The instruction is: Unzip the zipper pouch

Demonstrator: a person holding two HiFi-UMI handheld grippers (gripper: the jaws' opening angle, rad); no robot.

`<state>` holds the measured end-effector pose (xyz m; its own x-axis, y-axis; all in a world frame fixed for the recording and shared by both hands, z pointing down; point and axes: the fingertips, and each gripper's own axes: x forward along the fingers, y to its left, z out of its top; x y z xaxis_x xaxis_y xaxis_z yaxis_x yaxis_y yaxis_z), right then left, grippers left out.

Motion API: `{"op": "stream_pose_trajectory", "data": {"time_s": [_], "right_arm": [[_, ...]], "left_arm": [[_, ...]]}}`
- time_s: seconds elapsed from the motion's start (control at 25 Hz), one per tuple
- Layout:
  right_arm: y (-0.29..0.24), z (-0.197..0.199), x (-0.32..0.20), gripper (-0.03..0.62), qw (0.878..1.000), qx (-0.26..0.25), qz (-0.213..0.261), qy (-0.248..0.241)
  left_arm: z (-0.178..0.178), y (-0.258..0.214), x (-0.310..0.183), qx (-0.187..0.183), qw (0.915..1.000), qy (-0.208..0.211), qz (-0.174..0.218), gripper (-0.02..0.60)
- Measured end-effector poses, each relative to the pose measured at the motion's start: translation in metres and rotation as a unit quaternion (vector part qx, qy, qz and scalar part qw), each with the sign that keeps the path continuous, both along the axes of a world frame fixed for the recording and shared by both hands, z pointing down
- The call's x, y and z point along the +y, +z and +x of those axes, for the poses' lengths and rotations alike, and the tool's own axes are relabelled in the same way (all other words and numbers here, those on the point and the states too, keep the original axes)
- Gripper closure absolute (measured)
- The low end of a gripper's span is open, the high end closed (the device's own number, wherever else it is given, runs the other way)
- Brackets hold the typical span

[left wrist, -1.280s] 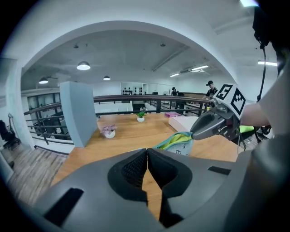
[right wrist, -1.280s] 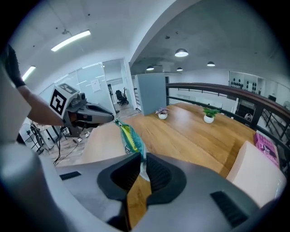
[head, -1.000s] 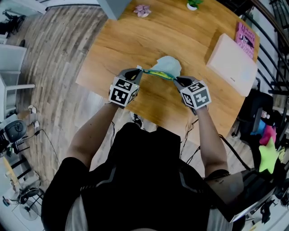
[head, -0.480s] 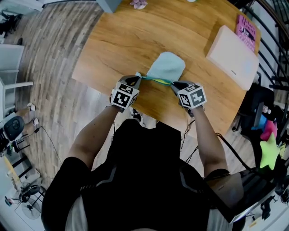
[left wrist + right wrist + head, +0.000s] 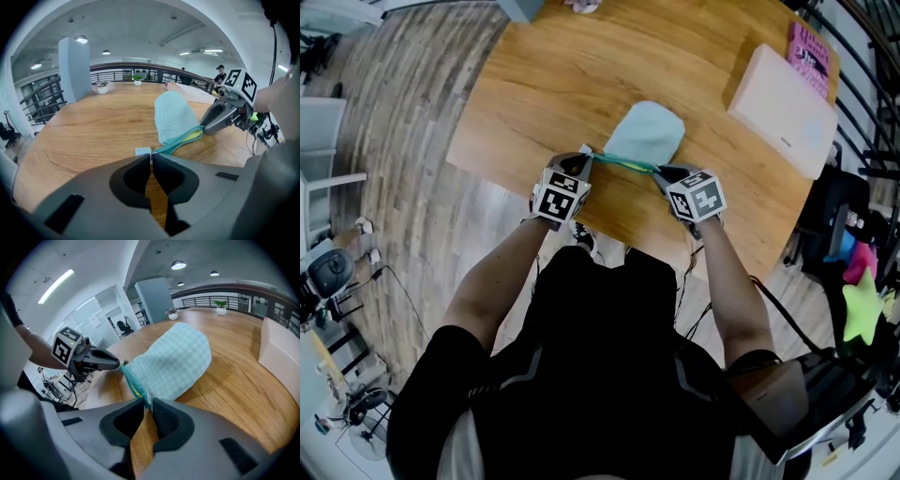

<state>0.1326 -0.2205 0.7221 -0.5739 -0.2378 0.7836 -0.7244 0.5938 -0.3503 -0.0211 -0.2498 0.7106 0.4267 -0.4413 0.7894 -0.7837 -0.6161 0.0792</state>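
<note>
A light blue checked zipper pouch (image 5: 645,134) lies on the wooden table (image 5: 544,84), its teal zipper edge (image 5: 623,164) stretched between my two grippers near the table's front edge. Yellow lining shows along the parted zipper (image 5: 187,139). My left gripper (image 5: 584,159) is shut on the zipper's left end (image 5: 151,157), beside a small blue tab (image 5: 143,151). My right gripper (image 5: 660,172) pinches the pouch's right corner (image 5: 146,401); its jaws have just been opening a little, with the fabric still between the pads. Each gripper view shows the other gripper across the pouch: the right gripper (image 5: 204,127), the left gripper (image 5: 112,364).
A white box (image 5: 783,122) and a pink book (image 5: 811,70) sit at the table's far right. Two small plant pots (image 5: 101,87) (image 5: 137,80) stand at the far edge near a grey pillar (image 5: 75,65). A person (image 5: 220,72) stands beyond the table.
Both grippers have come down toward the table's front edge with the pouch. The pouch, bunched and lifted before, now lies flat, its zipper edge drawn straight.
</note>
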Motion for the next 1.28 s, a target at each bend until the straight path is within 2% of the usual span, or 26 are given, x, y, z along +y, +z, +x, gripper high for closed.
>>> {"op": "stream_pose_trajectory", "data": {"time_s": [0.32, 0.44, 0.56, 0.76, 0.92, 1.12, 1.28], "right_arm": [[-0.032, 0.002, 0.003, 0.476, 1.0, -0.002, 0.021, 0.018], [-0.061, 0.005, -0.001, 0.455, 0.998, -0.005, 0.049, 0.028], [-0.097, 0.01, -0.01, 0.451, 0.996, -0.006, 0.087, 0.033], [-0.157, 0.012, -0.028, 0.451, 0.988, -0.007, 0.149, 0.039], [-0.208, 0.012, -0.033, 0.468, 0.978, -0.006, 0.203, 0.041], [-0.28, 0.015, -0.036, 0.464, 0.961, -0.03, 0.268, 0.051], [-0.337, 0.025, -0.04, 0.464, 0.94, -0.046, 0.328, 0.076]], "left_arm": [[-0.014, -0.027, -0.001, 0.037, 0.9991, -0.005, 0.018, 0.548], [-0.02, -0.049, -0.003, 0.05, 0.9981, -0.004, 0.034, 0.548], [-0.018, -0.089, -0.016, 0.084, 0.9944, -0.005, 0.063, 0.548], [-0.008, -0.168, -0.039, 0.138, 0.9805, 0.02, 0.138, 0.548], [0.003, -0.236, -0.035, 0.187, 0.963, 0.039, 0.19, 0.548], [0.003, -0.3, -0.041, 0.207, 0.9475, 0.036, 0.241, 0.548], [0.0, -0.343, -0.046, 0.208, 0.9396, 0.029, 0.271, 0.548]]}}
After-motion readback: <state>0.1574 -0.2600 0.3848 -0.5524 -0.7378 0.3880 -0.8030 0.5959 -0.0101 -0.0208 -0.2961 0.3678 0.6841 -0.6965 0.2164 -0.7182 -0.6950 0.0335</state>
